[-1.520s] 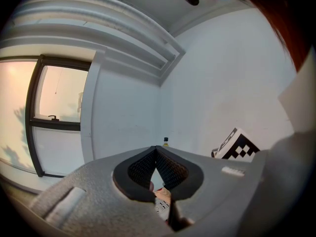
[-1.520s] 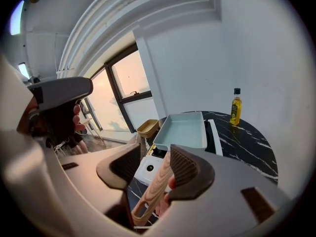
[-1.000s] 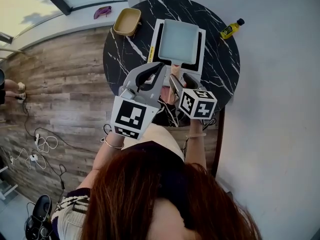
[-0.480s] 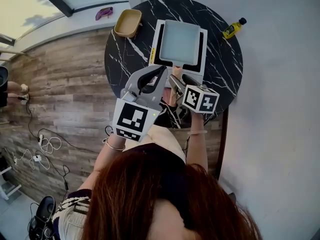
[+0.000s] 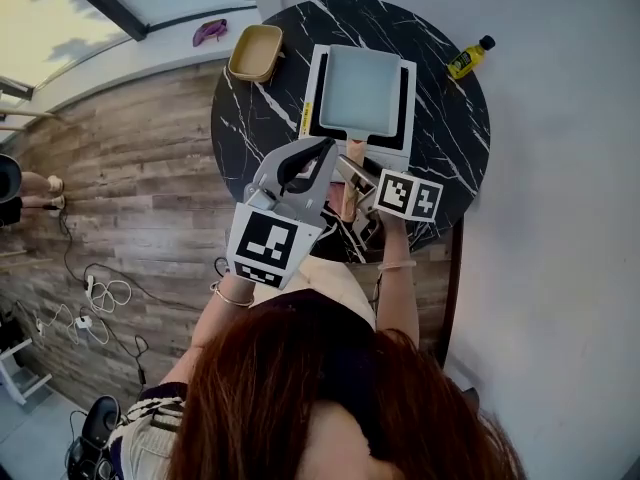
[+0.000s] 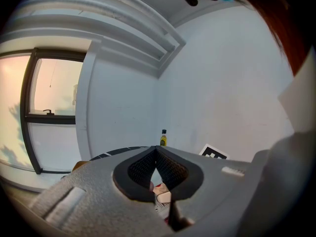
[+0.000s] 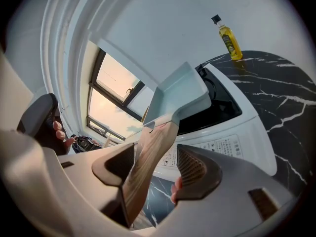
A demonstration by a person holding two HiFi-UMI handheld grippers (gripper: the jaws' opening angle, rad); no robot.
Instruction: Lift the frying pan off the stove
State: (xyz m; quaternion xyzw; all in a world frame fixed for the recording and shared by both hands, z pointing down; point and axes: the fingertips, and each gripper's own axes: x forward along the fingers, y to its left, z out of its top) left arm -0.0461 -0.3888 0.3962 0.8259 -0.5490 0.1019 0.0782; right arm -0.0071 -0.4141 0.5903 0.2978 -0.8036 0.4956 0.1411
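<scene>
I've got the round table (image 5: 440, 158), the white stove (image 5: 393, 154) on it, and the square pan (image 5: 360, 90) sitting on the stove. My right gripper (image 7: 155, 150) is spread around the wooden handle (image 7: 159, 131), which lies against one pad with a gap at the other. My left gripper (image 6: 156, 151) is clenched on nothing. A bowl (image 5: 254, 50) and a bottle (image 5: 466, 58) flank the stove.

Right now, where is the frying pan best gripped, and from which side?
The wooden handle, from the person's side: it sticks out of the frying pan toward them, past the stove, and the right gripper straddles it with open jaws.
</scene>
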